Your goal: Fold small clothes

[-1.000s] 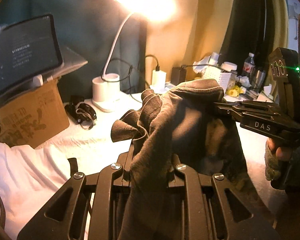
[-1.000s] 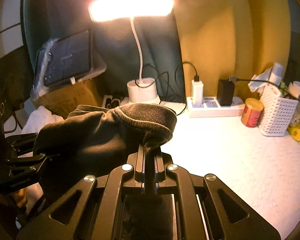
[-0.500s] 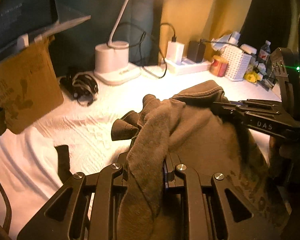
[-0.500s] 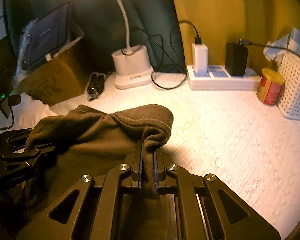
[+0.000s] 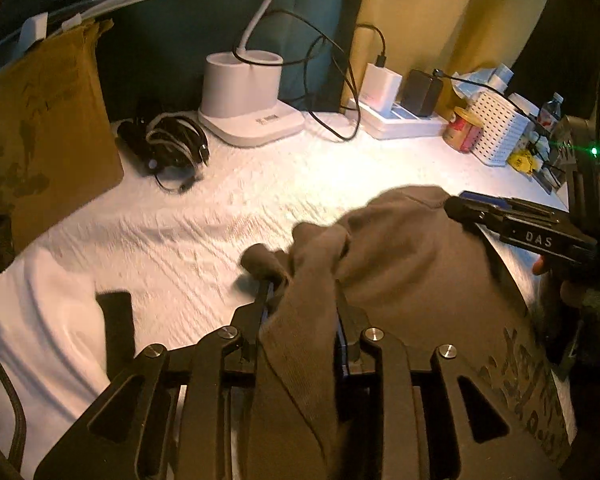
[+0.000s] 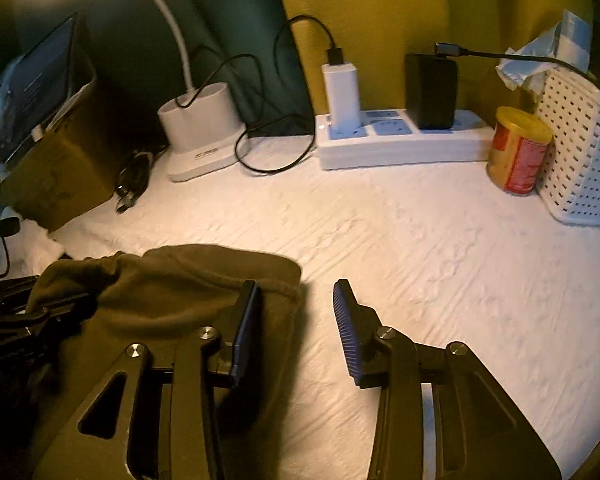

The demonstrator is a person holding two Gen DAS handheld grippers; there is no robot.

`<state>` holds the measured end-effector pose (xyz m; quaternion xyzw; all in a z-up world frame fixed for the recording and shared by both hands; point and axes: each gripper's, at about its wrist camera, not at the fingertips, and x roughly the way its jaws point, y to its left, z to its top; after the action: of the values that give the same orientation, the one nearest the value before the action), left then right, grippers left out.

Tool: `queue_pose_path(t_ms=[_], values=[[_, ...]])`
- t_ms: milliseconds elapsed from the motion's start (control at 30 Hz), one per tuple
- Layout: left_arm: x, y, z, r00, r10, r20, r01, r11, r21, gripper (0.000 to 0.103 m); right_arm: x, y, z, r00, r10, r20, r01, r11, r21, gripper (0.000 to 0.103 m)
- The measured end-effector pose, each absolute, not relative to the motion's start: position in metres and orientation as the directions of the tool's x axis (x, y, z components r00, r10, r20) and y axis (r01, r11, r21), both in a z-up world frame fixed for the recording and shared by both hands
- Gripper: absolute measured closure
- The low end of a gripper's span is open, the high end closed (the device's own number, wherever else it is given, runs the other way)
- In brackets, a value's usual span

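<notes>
Resting garment (image 6: 172,296), right gripper (image 6: 296,308) spread.

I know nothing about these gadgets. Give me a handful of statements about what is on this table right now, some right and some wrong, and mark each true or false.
1. The right gripper has its fingers spread apart with nothing between them. True.
2. The brown garment is hanging in the air. False: it lies on the white table cover.
3. The left gripper has brown cloth lying between its fingers. True.
4. The red and yellow can stands left of the lamp base. False: it stands far to the right, beside the white basket.
5. A white charger is plugged into the power strip. True.
</notes>
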<state>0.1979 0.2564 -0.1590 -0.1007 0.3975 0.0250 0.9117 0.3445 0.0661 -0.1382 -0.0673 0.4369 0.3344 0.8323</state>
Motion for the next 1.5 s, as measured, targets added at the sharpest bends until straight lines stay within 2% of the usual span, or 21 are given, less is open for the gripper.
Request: queue_pose_path(t_ms=[67,233,333,600,933,1100,1500], values=[[0.203,0.263,-0.157,0.685,-0.011,-0.728,-0.151,0.976,-0.156,0.066,0.346,0.064,-0.139,0.4,0.491,-0.774,-0.607,0.775,0.177,0.055],[0.199,0.274,-0.141,0.708,0.097,-0.7,-0.233,0.967,-0.102,0.065,0.341,0.057,-0.131,0.478,0.438,-0.762,-0.581,0.808,0.1,0.055],[0.19,0.285,-0.133,0.695,0.17,-0.699,-0.297,0.953,-0.063,0.066,0.341,0.049,-0.127,0.481,0.427,-0.766,-0.565,0.819,0.101,0.055],[0.151,0.272,-0.118,0.716,0.075,-0.695,-0.22,0.968,-0.122,0.065,0.311,0.045,-0.122,0.452,0.444,-0.773,-0.604,0.791,0.101,0.055],[0.117,0.225,-0.128,0.699,0.006,-0.715,-0.167,0.974,-0.155,0.065,0.266,0.031,-0.123,0.423,0.451,-0.786,-0.619,0.777,0.113,0.055],[0.101,0.214,-0.138,0.673,-0.002,-0.74,-0.167,0.974,-0.154,0.065,0.246,0.023,-0.124,0.412,0.453,-0.791,-0.626,0.771,0.115,0.055],[0.069,0.223,-0.155,0.632,0.065,-0.772,-0.253,0.959,-0.127,0.065,0.217,-0.004,-0.133,0.398,0.453,-0.798,-0.613,0.778,0.137,0.055]])
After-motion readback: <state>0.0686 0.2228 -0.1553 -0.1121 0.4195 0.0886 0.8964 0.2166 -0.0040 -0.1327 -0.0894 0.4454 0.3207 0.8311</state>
